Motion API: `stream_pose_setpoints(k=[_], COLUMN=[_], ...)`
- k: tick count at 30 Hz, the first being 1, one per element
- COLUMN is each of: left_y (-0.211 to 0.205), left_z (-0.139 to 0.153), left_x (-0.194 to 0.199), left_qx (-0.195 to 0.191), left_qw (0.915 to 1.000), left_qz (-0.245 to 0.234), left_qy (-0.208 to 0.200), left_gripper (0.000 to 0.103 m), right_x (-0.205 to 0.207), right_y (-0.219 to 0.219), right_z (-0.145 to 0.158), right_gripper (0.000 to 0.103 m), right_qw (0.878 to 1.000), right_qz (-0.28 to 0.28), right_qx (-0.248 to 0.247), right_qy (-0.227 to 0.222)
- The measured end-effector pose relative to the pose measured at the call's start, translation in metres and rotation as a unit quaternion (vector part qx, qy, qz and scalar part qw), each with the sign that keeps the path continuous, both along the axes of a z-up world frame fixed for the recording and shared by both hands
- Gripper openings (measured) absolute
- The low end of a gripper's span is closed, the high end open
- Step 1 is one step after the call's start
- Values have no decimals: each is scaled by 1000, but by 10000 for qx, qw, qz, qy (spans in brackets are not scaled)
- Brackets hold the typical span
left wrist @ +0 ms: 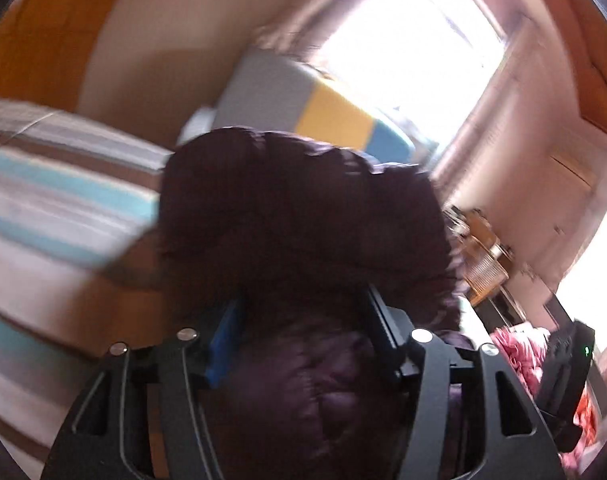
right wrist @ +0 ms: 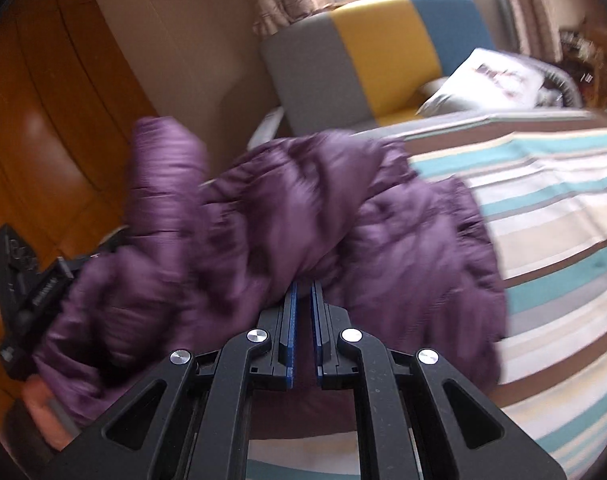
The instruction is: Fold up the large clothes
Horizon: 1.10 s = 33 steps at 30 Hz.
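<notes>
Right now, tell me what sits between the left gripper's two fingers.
A thick bunch of the purple puffer jacket fills the gap between the left gripper's fingers. The left wrist view shows it, blurred; whether the pads press on it I cannot tell.

No text, label, brand or number can be read anywhere. The other gripper (right wrist: 27, 280), far left of the right fingers, bears small white lettering, too blurred to make out. The pillow (right wrist: 491, 80), beyond the fingers to the right, carries an indistinct print.

Motion blur smears the purple jacket (right wrist: 287, 216), hiding its seams.
</notes>
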<state>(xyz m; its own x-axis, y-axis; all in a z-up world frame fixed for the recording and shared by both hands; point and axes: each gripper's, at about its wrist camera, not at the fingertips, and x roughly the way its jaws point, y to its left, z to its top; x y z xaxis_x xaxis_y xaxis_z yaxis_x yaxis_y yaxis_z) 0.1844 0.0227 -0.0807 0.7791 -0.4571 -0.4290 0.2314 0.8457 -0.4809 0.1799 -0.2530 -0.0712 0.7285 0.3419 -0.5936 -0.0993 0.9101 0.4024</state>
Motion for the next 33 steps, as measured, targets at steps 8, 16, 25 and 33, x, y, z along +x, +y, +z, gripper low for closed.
stream_pose_setpoints(k=[8, 16, 25, 33], left_y=[-59, -175, -227, -126], left_z=[11, 26, 8, 55], left_x=[14, 15, 38, 14], left_qx=[46, 750, 943, 269], left_qw=[9965, 9744, 9634, 9938], left_qz=[-834, -2118, -2507, -1037], left_qy=[-47, 32, 72, -299], left_gripper=[64, 64, 64, 80], right_x=[7, -3, -20, -11], right_y=[-19, -75, -111, -90], right_z=[15, 13, 9, 33], right_gripper=[7, 7, 7, 21], right_qw=[9987, 9988, 9912, 9936], right_qz=[232, -285, -1172, -915], right_qx=[355, 132, -602, -622], right_qy=[-282, -367, -85, -243])
